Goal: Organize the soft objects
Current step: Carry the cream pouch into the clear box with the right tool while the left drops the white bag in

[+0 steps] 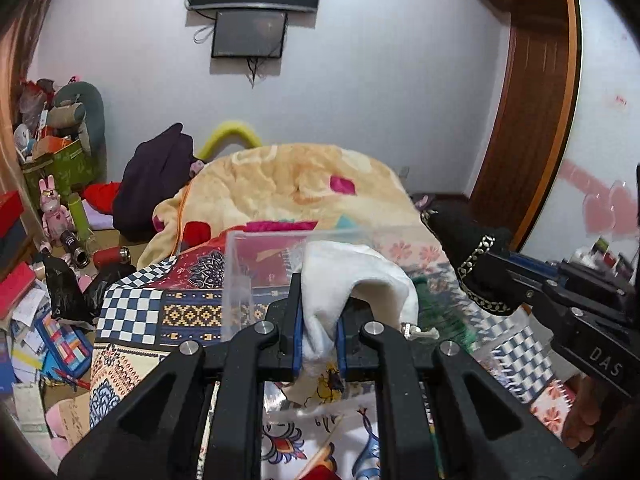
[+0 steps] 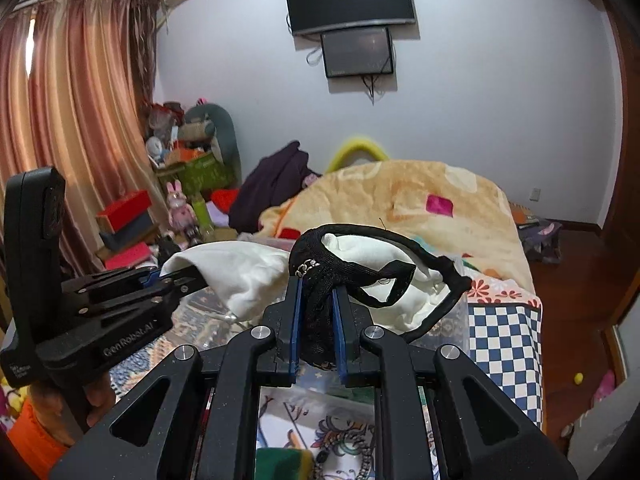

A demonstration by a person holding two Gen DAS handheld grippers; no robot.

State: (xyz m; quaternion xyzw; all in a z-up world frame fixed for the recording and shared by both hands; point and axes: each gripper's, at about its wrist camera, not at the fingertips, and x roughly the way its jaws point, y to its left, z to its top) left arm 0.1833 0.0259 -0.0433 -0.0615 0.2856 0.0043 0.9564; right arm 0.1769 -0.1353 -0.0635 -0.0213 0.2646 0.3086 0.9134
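My left gripper (image 1: 319, 340) is shut on a white cloth (image 1: 352, 276) and holds it above the bed, just in front of a clear plastic box (image 1: 240, 276). My right gripper (image 2: 316, 320) is shut on a black lacy garment (image 2: 320, 276) with a thin strap loop (image 2: 436, 280). In the left wrist view the right gripper (image 1: 508, 288) shows at the right with the black garment (image 1: 468, 252). In the right wrist view the left gripper (image 2: 180, 276) shows at the left with the white cloth (image 2: 240, 272), which hangs behind the black garment.
A patterned patchwork bedspread (image 1: 160, 312) covers the bed, with a yellow blanket (image 1: 288, 180) heaped behind it. A dark purple garment (image 1: 156, 184) lies at the back left. Boxes, toys and papers (image 1: 52, 240) clutter the left side. A wooden door (image 1: 528, 100) stands at the right.
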